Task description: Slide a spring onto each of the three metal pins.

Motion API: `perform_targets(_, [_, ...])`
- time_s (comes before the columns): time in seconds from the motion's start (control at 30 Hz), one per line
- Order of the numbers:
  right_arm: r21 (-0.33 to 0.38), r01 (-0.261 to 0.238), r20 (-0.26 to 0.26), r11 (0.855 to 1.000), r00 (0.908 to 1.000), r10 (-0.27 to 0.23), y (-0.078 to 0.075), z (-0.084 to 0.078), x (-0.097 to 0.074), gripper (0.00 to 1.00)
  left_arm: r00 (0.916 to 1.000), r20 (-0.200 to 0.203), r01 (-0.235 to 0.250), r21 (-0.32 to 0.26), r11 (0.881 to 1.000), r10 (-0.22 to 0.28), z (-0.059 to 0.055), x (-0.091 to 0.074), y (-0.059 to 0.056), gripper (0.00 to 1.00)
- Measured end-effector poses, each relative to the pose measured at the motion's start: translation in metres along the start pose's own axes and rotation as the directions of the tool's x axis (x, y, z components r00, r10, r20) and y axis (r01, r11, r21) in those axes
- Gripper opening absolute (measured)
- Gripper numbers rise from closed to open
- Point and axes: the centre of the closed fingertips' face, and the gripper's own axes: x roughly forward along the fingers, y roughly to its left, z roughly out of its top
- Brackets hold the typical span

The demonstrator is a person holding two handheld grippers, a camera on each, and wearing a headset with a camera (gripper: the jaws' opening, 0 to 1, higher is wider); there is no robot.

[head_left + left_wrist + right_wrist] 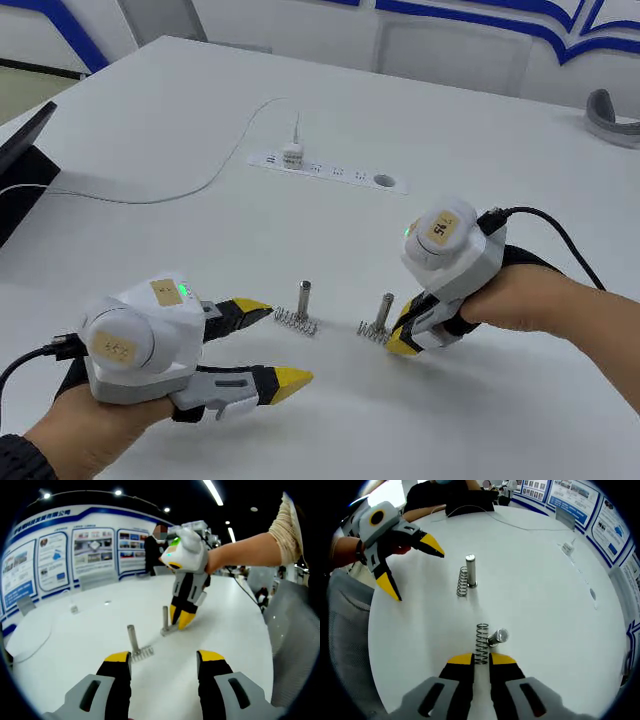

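Right gripper fingers are clamping a spring by its near end; metal pin standing just beyond the fingertips. Probably needing the spring tipped upright over the pin. Left gripper fingers spread, empty.

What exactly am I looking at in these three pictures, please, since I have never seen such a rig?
There is no robot: a person holds a two-jaw gripper in each hand. One picture comes from a headset camera looking down at the white table; the other two come from cameras on the grippers. A metal pin and a second pin stand upright there, with a spring and a second spring lying at their feet. The left gripper is open and empty. The right gripper is shut on the second spring's end. A power strip lies farther back.
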Motion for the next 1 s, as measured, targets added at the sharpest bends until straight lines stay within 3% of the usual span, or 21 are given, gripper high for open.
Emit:
perform_targets(0.37, [-0.025,0.016,-0.009,1.000,0.9998,-0.017,0.001,-0.004,0.001,0.12,0.9999,-0.003,0.017,0.007,1.000,-0.017,0.000,0.003,-0.007,0.53])
perform_targets(0.67, [-0.073,-0.015,-0.011,0.997,0.9998,0.014,0.019,-0.003,-0.012,0.12,0.9991,-0.005,0.043,0.017,0.999,-0.043,0.002,0.007,-0.014,0.52])
perform_targets(1.0, [-0.182,-0.076,0.025,0.980,0.9964,0.081,0.044,0.017,-0.031,0.12,0.9959,-0.001,0.090,0.049,0.995,-0.090,0.009,0.017,-0.027,0.48])
